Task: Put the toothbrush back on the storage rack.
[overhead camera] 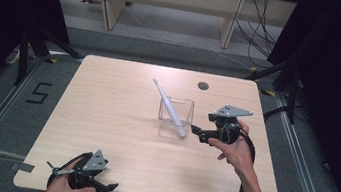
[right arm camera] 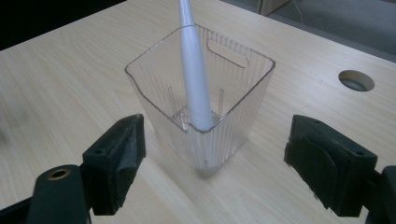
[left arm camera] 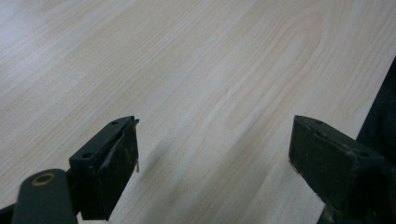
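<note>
white toothbrush point(overhead camera: 171, 107) leaning in clear container point(overhead camera: 175, 123)

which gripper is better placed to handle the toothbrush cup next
Right. The right gripper sits open just beside the clear cup holding the white toothbrush. The left gripper is open at the table's near edge, far from both.

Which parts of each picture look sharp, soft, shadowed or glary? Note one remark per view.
High view: even light on the table, dark surroundings, the clear container hard to make out. Left gripper view: the left gripper has soft, near jaws, with a pale sheen on the wood at upper left. Right gripper view: the white toothbrush is fairly sharp, and the right gripper has blurred jaws.
</note>
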Available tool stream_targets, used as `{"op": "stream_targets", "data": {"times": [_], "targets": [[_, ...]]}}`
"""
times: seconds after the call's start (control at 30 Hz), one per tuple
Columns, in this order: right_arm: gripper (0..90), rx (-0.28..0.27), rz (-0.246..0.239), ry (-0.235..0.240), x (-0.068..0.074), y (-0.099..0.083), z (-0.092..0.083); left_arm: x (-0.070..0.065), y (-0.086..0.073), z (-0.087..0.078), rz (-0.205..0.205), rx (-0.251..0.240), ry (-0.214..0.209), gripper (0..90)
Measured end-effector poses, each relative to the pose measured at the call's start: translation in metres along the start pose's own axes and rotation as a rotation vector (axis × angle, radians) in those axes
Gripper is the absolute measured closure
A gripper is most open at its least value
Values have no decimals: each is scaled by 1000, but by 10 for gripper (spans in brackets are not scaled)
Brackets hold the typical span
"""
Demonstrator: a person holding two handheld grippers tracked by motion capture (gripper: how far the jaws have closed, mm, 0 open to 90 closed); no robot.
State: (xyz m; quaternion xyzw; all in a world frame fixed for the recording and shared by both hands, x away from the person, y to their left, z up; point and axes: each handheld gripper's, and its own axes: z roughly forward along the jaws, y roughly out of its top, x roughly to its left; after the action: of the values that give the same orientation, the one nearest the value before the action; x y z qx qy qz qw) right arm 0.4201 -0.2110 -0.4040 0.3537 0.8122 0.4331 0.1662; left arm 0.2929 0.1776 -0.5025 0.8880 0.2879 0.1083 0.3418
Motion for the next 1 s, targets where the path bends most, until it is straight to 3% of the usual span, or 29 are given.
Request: {"op": "stream_targets", "data": {"times": [0.07,0.13,0.2,0.27,0.3,0.33,0.37,0.47,0.53,0.57,1.0], "targets": [[200,3,0,0,0,-2,0,0,0,1,2,-3,0,151],[200,2,31,18,2,-3,1,0,0,1,-2,-9,4,152],[200,13,10,8,1,-3,-1,-1,0,0,-15,-11,-6,151],[199,8,23,2,3,-5,-1,0,0,0,0,-16,10,152],[199,7,11,7,2,-5,-1,-1,0,0,-11,-18,8,151],[198,8,-5,-2,1,-6,-1,0,0,-1,5,-16,9,151],[198,14,17,8,3,-7,-1,-1,-1,0,-12,-13,10,152],[196,4,-11,11,2,-8,-1,0,0,0,0,-2,4,151],[196,17,23,7,5,-9,-3,-1,0,0,1,-12,8,151],[196,6,-8,4,3,-9,-3,-1,0,0,0,-13,10,151],[192,23,-9,15,7,-16,-4,-1,0,0,-1,-11,8,152]]}}
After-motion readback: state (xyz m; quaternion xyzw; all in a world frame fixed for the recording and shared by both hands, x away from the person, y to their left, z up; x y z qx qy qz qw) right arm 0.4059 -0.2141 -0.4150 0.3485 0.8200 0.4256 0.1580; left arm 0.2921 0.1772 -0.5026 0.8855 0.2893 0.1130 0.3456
